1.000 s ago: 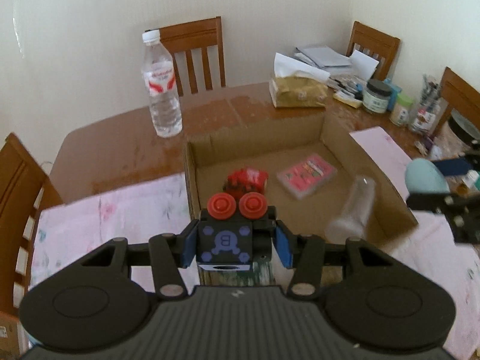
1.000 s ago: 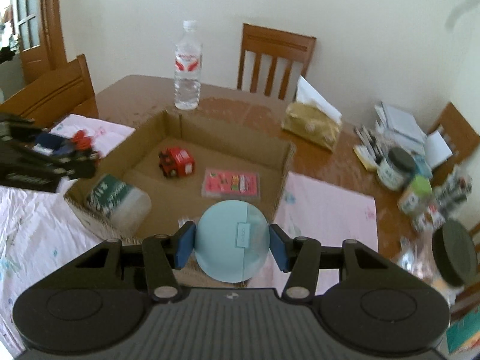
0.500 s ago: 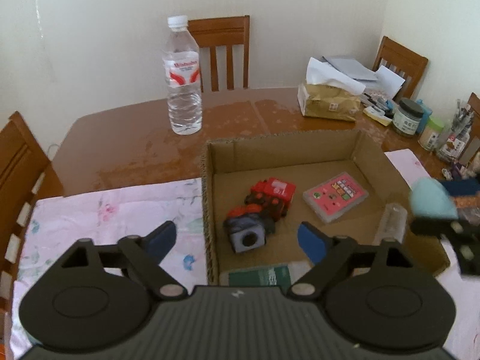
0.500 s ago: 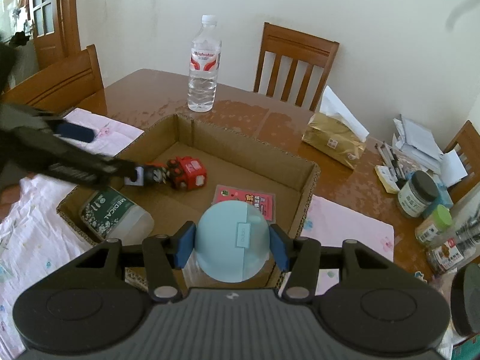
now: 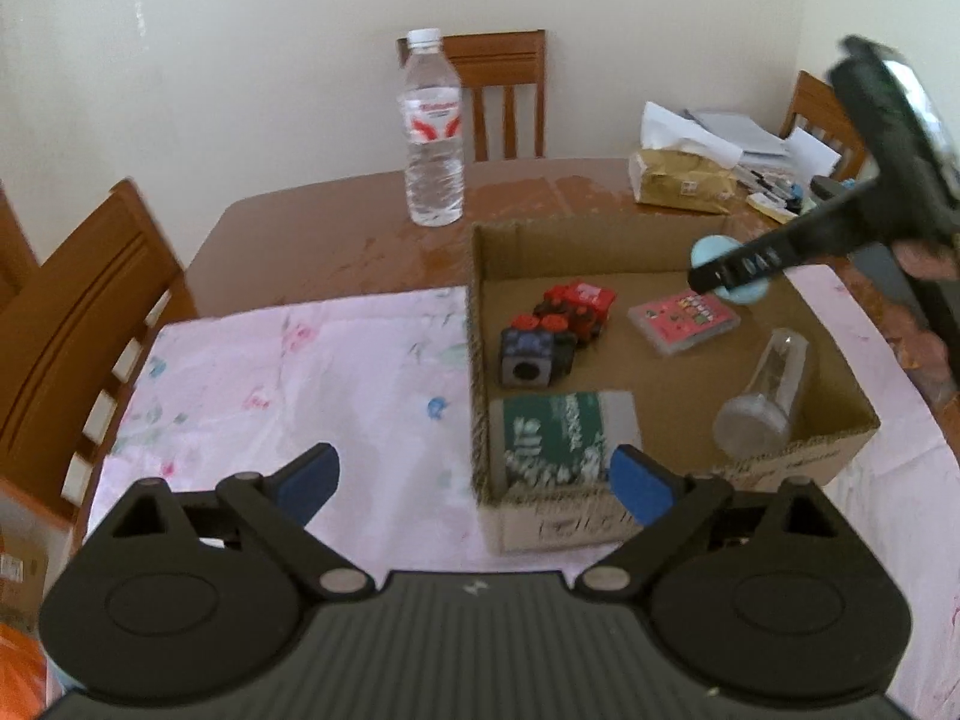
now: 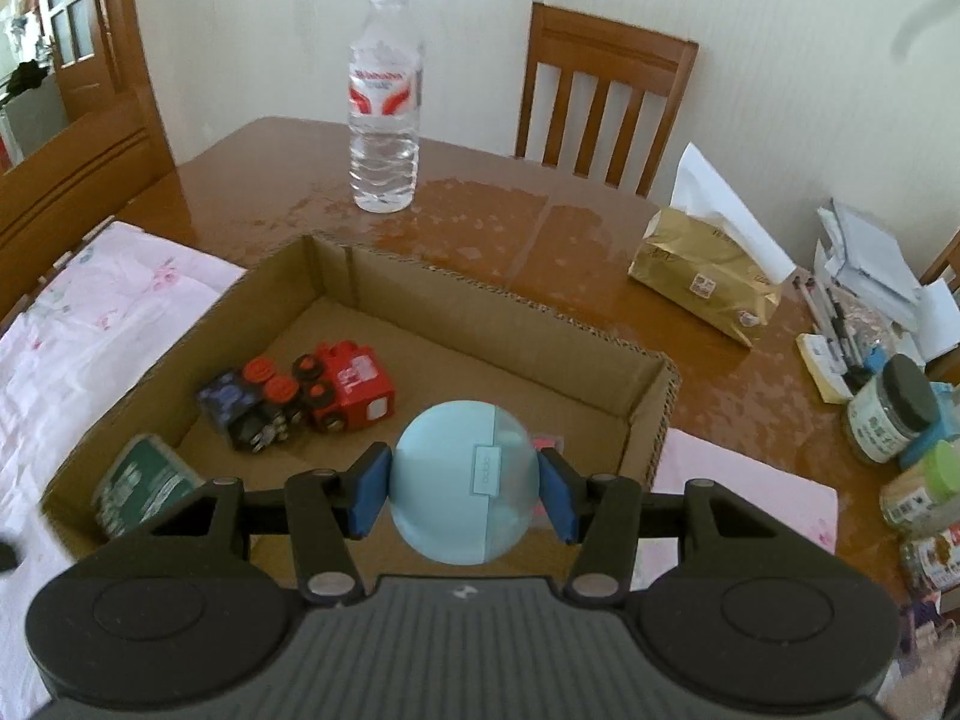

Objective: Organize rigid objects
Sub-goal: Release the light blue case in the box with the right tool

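1. The left gripper [image 5: 474, 483] has just been opening; its jaws stand wide with nothing between them, over the pink cloth [image 5: 288, 372].
2. The right gripper [image 6: 465, 489] clamps a pale blue round case [image 6: 465, 480] above the cardboard box [image 6: 498, 306].
3. A dark blue toy block [image 5: 531, 354] lies inside, touching the red toy truck [image 5: 579, 306].

**Colours on the bench**

The bench [image 6: 492, 222] is glossy reddish-brown wood, covered in part by a pale pink cloth [image 5: 288, 384] with faint floral print in pink, green and blue. The box [image 6: 516, 312] is plain brown cardboard. Inside it lie a red toy truck [image 6: 354, 387] with black wheels, a dark blue-black block [image 5: 531, 354] topped by two red knobs, a pink card pack [image 5: 684, 321] and a green-and-white packet [image 5: 564, 429]. The ball [image 6: 465, 495] is light blue — one part clearer. The bottle [image 6: 384, 114] is clear, its label red and white.
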A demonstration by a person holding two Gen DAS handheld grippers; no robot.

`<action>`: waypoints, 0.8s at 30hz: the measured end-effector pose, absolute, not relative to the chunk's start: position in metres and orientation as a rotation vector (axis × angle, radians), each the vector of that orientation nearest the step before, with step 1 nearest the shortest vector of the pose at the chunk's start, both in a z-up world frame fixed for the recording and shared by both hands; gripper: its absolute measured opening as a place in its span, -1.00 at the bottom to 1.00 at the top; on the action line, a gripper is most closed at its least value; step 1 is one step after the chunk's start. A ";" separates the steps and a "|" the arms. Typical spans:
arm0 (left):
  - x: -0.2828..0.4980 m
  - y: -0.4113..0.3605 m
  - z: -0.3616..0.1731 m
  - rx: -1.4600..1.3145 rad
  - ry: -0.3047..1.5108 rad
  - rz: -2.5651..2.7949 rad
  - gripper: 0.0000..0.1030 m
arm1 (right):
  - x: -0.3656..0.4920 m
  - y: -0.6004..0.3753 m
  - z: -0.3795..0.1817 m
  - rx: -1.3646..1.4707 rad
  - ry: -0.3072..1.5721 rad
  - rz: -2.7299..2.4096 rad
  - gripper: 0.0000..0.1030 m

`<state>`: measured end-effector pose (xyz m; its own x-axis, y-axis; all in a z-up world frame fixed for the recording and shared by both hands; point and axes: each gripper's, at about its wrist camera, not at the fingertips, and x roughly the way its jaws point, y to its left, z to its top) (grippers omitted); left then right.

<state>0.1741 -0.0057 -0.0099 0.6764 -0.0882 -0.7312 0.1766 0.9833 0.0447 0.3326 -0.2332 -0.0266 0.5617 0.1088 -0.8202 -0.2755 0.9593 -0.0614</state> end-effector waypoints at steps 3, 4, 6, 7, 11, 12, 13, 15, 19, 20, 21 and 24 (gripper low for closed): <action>0.167 0.003 -0.013 0.089 0.832 -0.131 0.88 | 0.355 -0.233 -0.037 -0.182 0.979 0.219 0.13; 0.166 0.006 -0.014 0.082 0.837 -0.119 0.88 | 0.362 -0.232 -0.040 -0.183 0.985 0.210 0.13; 0.163 0.010 -0.016 0.077 0.848 -0.099 0.88 | 0.373 -0.230 -0.045 -0.193 0.988 0.196 0.13; 0.161 0.013 -0.017 0.074 0.851 -0.087 0.88 | 0.377 -0.230 -0.046 -0.193 0.979 0.187 0.13; 0.157 0.021 -0.019 0.055 0.868 -0.060 0.90 | 0.385 -0.231 -0.037 -0.194 0.924 0.161 0.82; 0.156 0.022 -0.020 0.055 0.868 -0.057 0.92 | 0.383 -0.232 -0.034 -0.186 0.905 0.158 0.98; 0.155 0.023 -0.020 0.058 0.869 -0.052 0.92 | 0.381 -0.234 -0.029 -0.174 0.889 0.158 1.00; 0.154 0.025 -0.021 0.062 0.871 -0.051 0.92 | 0.380 -0.235 -0.024 -0.160 0.893 0.153 1.00; 0.155 0.024 -0.023 0.070 0.877 -0.059 0.92 | 0.368 -0.236 -0.020 -0.174 0.900 0.135 1.00; 0.156 0.024 -0.024 0.073 0.877 -0.061 0.92 | 0.363 -0.236 -0.019 -0.178 0.904 0.126 1.00; 0.156 0.023 -0.024 0.074 0.878 -0.065 0.92 | 0.358 -0.236 -0.018 -0.180 0.910 0.122 1.00; 0.155 0.023 -0.025 0.077 0.879 -0.073 0.93 | 0.342 -0.238 -0.015 -0.174 0.915 0.120 1.00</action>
